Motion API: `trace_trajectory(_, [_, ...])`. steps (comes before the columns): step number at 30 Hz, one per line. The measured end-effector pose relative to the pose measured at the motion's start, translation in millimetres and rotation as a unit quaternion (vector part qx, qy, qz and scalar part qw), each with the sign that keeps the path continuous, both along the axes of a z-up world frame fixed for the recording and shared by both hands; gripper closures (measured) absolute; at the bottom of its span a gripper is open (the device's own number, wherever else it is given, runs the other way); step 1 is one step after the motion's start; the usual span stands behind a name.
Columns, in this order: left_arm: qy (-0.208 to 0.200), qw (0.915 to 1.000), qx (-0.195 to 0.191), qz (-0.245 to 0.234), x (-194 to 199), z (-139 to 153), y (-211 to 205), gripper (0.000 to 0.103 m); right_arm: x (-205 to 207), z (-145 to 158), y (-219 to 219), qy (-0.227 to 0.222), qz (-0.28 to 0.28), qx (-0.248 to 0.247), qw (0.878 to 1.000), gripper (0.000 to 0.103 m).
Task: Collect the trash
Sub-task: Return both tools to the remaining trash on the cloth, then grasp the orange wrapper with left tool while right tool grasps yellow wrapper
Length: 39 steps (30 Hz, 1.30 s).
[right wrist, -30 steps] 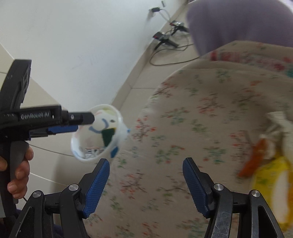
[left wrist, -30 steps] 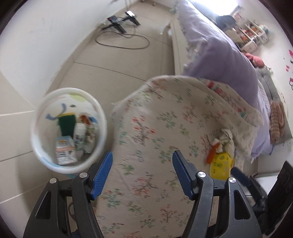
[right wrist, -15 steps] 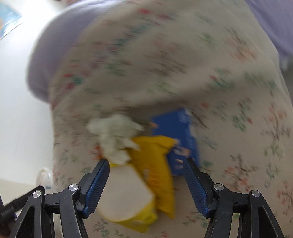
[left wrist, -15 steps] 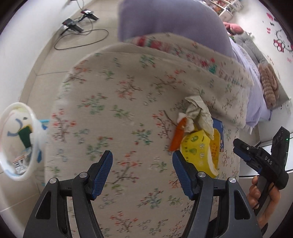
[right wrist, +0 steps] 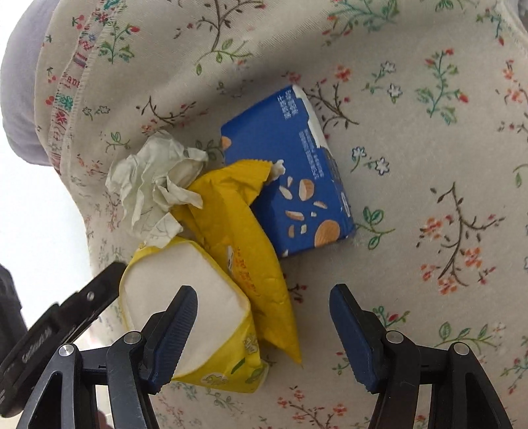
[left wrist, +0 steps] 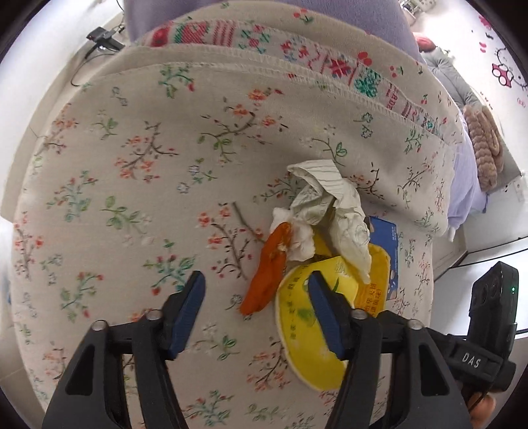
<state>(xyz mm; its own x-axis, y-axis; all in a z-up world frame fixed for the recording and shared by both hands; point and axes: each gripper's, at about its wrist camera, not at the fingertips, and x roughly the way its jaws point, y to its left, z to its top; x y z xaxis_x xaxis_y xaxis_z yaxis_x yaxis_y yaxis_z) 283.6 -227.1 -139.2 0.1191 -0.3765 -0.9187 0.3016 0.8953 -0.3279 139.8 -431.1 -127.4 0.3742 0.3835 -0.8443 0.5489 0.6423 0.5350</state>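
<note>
Occluded and cropped items, trash pile on floral blanket

Blue carton (left wrist: 384, 237) mostly hidden behind crumpled tissue (left wrist: 325, 204) and yellow tissue pack (left wrist: 307, 326) in left wrist view; print unreadable. Pack's lower edge covered by left gripper (left wrist: 255, 312) finger. Person's hand (left wrist: 483, 404) cropped at bottom right, only fingertips showing.

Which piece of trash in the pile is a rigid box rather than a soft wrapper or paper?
The blue carton, lying flat on the floral blanket; the yellow packs and crumpled paper beside it are soft.

A floral blanket (left wrist: 138, 171) fills the frame; a lilac pillow (left wrist: 264, 13) sits at top, white wall (left wrist: 495, 39) upper right.
</note>
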Motion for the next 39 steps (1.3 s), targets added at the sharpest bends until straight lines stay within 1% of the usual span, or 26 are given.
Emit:
trace_trajectory(2, [0.000,0.9999,0.010,-0.012,-1.2,-5.4,-8.6,0.056,-5.2,-0.1,0.1,0.003,-0.003,-0.008,1.000,0.032])
trace_trajectory(3, [0.000,0.9997,0.018,-0.019,-1.8,-9.2,-13.4,0.061,-4.3,-0.6,1.9,0.005,-0.005,-0.012,1.000,0.032])
trace_trajectory(5, [0.002,0.9991,0.030,-0.030,-2.1,-18.3,-20.7,0.077,-6.3,-1.9,-0.2,0.011,-0.007,-0.010,1.000,0.032])
trace_trajectory(6, [0.006,0.9993,0.021,-0.031,-1.3,-22.5,-24.7,0.079,-5.9,-3.2,-0.4,0.012,-0.009,-0.008,1.000,0.032])
trace_trajectory(7, [0.012,0.9995,0.008,-0.027,0.3,-24.3,-25.5,0.085,-3.7,-7.0,1.9,0.012,-0.011,-0.007,1.000,0.035])
trace_trajectory(8, [0.013,0.9996,0.006,-0.025,1.1,-24.7,-23.7,0.087,-2.6,-9.8,3.8,0.012,-0.010,-0.009,1.000,0.036])
trace_trajectory(11, [-0.007,0.9994,0.020,-0.029,-0.2,-20.5,-25.3,0.089,1.2,-13.4,5.2,0.008,-0.011,-0.015,1.000,0.042])
trace_trajectory(12, [-0.007,0.9994,0.021,-0.026,-0.4,-19.5,-23.6,0.089,2.7,-13.3,4.4,0.007,-0.012,-0.016,1.000,0.044])
trace_trajectory(15, [-0.001,0.9998,0.008,-0.020,-1.7,-14.1,-15.9,0.090,4.0,-14.4,0.3,0.006,-0.010,-0.018,1.000,0.050])
trace_trajectory(18, [-0.007,0.9999,-0.004,-0.014,-2.2,-4.2,-5.4,0.090,3.6,-13.2,-1.8,0.005,-0.007,-0.016,1.000,0.052])
trace_trajectory(20, [-0.009,0.9999,-0.011,-0.008,-2.0,4.6,8.7,0.090,2.7,-12.5,-2.9,0.002,-0.006,-0.014,1.000,0.054])
trace_trajectory(22, [-0.012,0.9998,-0.017,-0.003,-3.0,10.7,17.0,0.090,3.4,-12.0,-1.8,-0.002,-0.003,-0.008,1.000,0.062])
trace_trajectory(24, [-0.013,0.9997,-0.018,0.000,-3.6,15.3,26.6,0.090,4.6,-14.4,1.6,-0.001,0.001,0.003,1.000,0.064])
trace_trajectory(26, [-0.014,0.9996,-0.023,0.005,-3.9,18.5,36.5,0.090,5.8,-17.1,5.7,0.002,0.004,0.003,1.000,0.065])
trace_trajectory(27, [-0.015,0.9995,-0.026,0.007,-4.3,20.5,40.9,0.090,6.1,-17.2,8.7,0.002,0.005,0.000,1.000,0.069])
trace_trajectory(28, [-0.016,0.9995,-0.026,0.010,-4.7,22.7,45.6,0.090,7.2,-17.2,10.8,0.001,0.007,-0.003,1.000,0.078])
trace_trajectory(31, [-0.017,0.9989,-0.038,0.021,-6.6,29.9,60.0,0.090,8.5,-5.6,18.6,-0.025,0.011,-0.009,1.000,0.094])
trace_trajectory(33, [-0.022,0.9982,-0.050,0.027,-8.2,38.0,70.1,0.090,8.4,15.4,24.8,-0.061,0.017,-0.034,0.997,0.096])
trace_trajectory(35, [-0.027,0.9973,-0.060,0.032,-8.5,46.6,83.1,0.090,7.8,41.6,33.5,-0.101,0.029,-0.083,0.991,0.096])
trace_trajectory(38, [-0.030,0.9962,-0.070,0.043,-9.7,55.1,105.0,0.090,5.2,64.6,45.6,-0.128,0.035,-0.142,0.981,0.096])
trace_trajectory(39, [-0.030,0.9959,-0.071,0.047,-9.5,57.0,112.5,0.090,4.2,69.0,48.6,-0.133,0.035,-0.154,0.978,0.096])
